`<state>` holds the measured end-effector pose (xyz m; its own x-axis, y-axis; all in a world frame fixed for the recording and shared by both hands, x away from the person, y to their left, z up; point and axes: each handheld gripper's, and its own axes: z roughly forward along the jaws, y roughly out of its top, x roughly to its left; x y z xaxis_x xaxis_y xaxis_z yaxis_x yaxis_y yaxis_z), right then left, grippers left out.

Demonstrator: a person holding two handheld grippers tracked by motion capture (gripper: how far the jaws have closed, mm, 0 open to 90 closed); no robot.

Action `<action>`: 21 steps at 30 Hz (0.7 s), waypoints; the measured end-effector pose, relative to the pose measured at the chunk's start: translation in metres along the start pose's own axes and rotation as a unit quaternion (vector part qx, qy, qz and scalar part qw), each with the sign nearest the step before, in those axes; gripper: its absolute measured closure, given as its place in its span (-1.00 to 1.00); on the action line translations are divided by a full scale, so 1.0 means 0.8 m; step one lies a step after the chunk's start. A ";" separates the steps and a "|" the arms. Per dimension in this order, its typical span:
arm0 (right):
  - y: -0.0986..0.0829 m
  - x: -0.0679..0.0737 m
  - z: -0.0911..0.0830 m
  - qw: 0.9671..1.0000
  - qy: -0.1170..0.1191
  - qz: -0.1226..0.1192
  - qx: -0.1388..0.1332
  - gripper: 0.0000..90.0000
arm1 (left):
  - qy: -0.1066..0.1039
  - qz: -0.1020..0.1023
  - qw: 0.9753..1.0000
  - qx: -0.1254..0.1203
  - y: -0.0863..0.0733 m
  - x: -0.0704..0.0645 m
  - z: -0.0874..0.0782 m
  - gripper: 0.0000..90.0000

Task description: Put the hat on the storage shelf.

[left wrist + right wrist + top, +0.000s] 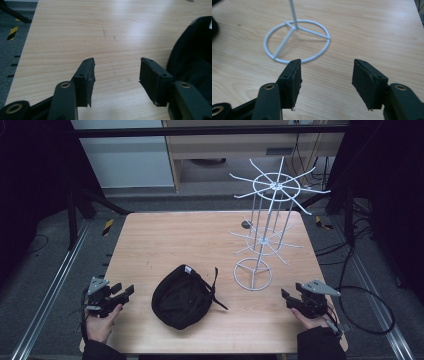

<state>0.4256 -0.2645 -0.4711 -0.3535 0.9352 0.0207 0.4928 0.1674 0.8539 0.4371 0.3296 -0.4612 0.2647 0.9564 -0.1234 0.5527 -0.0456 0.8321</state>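
A light wooden table (165,240) is seen from above, with a black cap (181,296) lying near its front edge, roughly midway between two handheld grippers. The cap rests crown-down, so its hollow inside faces up like a small bowl; what lies in it cannot be made out in the dark fabric. A strap (216,287) trails from its right side onto the wood. The left gripper (121,295) is held at the table's front left corner, jaws spread apart and empty, near the cap but not touching it. The right gripper (289,298) is held at the front right, jaws likewise parted and empty, just beside the ring base of a white wire display stand (253,273).
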 end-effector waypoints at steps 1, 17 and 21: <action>0.003 0.007 -0.005 1.000 0.012 0.001 -0.007 -0.03 | -0.002 0.001 1.000 -0.002 0.000 -0.004 -0.001 0.10; 0.026 0.078 -0.012 0.993 0.104 -0.035 -0.034 0.14 | -0.044 0.045 0.998 0.002 -0.001 -0.050 -0.009 0.28; 0.035 0.100 -0.006 0.990 0.126 -0.049 -0.044 0.15 | -0.046 0.051 0.998 0.010 -0.002 -0.055 -0.004 0.26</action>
<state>0.4070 -0.1863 -0.4430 -0.5884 0.8067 0.0551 0.3797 0.2156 0.8996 0.4221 0.2887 -0.4549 0.3909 0.9161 -0.0892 0.5356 -0.1476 0.8315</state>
